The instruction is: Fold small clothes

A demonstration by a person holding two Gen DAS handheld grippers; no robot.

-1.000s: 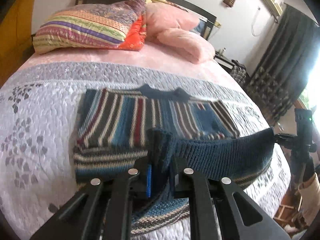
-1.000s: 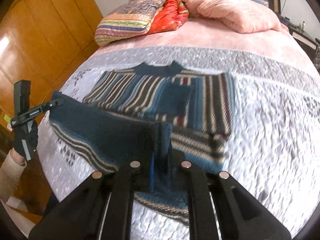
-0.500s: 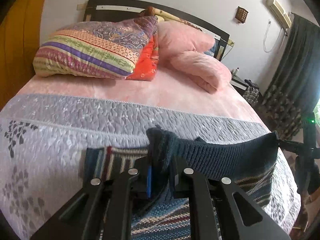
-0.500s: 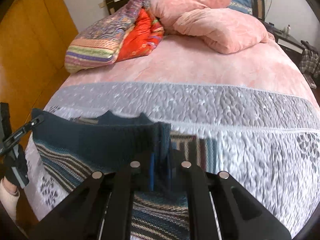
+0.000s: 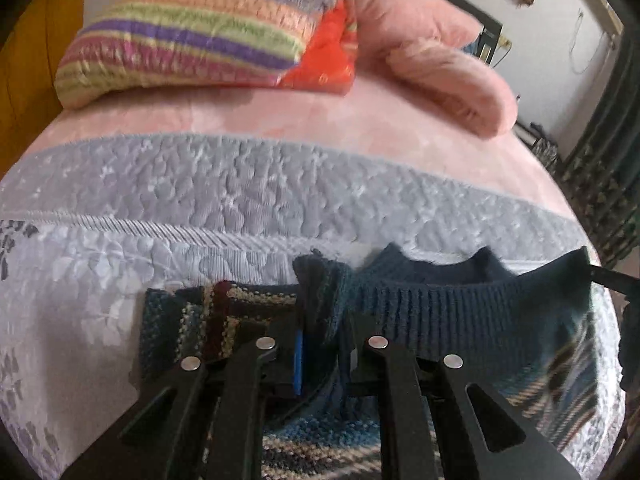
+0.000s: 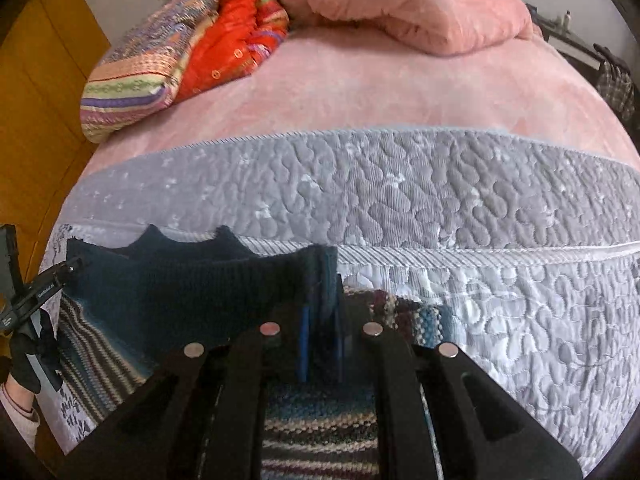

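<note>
Both tongs are clenched on the dark ribbed hem of a striped knit sweater [image 5: 448, 312], the left tongs [image 5: 322, 344] pinching one corner and the right tongs [image 6: 320, 344] the other, so the hem stretches taut between them above the garment's navy collar. The sweater lies near the foot of the bed, its lower half drawn up over the striped body, which spreads flat on the grey quilted bedspread [image 6: 460, 208]. A gloved hand [image 6: 28, 364] with a pale cuff grips the left tool at the frame's edge. Beyond the quilt a pink blanket [image 5: 280, 116] covers the mattress, with a rainbow-striped pillow [image 5: 192, 36] and a pink pillow [image 6: 424, 8] against the headboard.
</note>
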